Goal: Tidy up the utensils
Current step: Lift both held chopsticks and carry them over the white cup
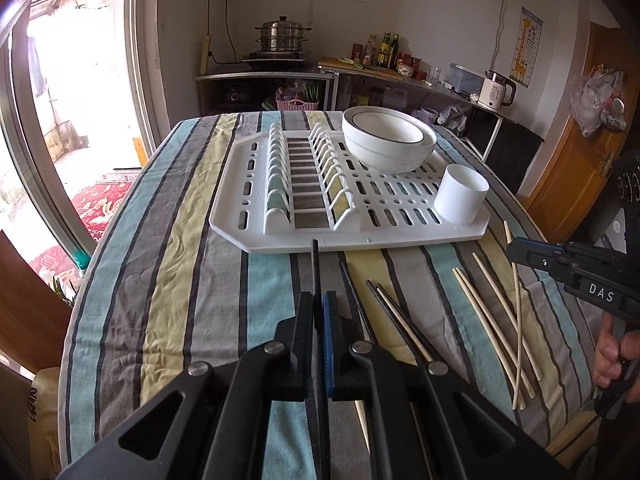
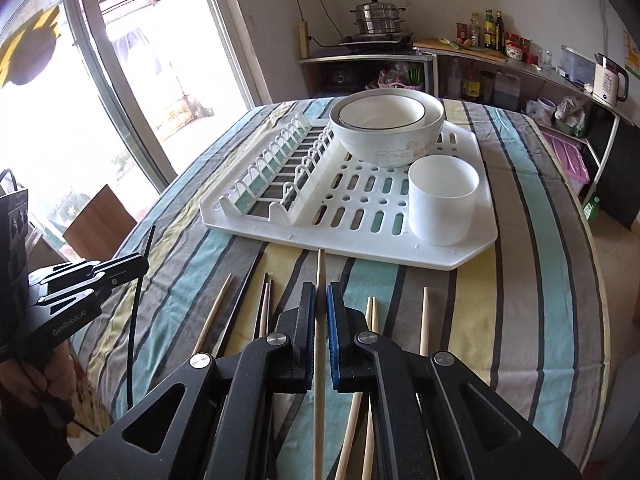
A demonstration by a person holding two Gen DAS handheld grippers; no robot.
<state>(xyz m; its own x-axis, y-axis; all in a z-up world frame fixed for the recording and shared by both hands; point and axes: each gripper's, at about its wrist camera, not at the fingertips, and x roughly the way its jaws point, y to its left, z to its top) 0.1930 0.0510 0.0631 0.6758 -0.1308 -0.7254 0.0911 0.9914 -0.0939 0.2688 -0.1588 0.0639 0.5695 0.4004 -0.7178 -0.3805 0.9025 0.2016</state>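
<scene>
My left gripper (image 1: 319, 300) is shut on a black chopstick (image 1: 315, 264) that points toward the white dish rack (image 1: 256, 236). It also shows in the right wrist view (image 2: 136, 266), lifted above the table. My right gripper (image 2: 321, 294) is shut on a light wooden chopstick (image 2: 320, 272) and also shows in the left wrist view (image 1: 516, 250). A white utensil cup (image 2: 442, 204) stands at the rack's near right corner. Loose black chopsticks (image 1: 396, 320) and wooden chopsticks (image 1: 492, 320) lie on the striped cloth.
Two stacked white bowls (image 2: 386, 128) sit at the back of the rack beside its plate slots (image 2: 280, 172). The table's right edge (image 2: 600, 280) drops to the floor. A counter with a steamer pot (image 2: 378, 16), bottles and a kettle (image 2: 608, 80) stands behind.
</scene>
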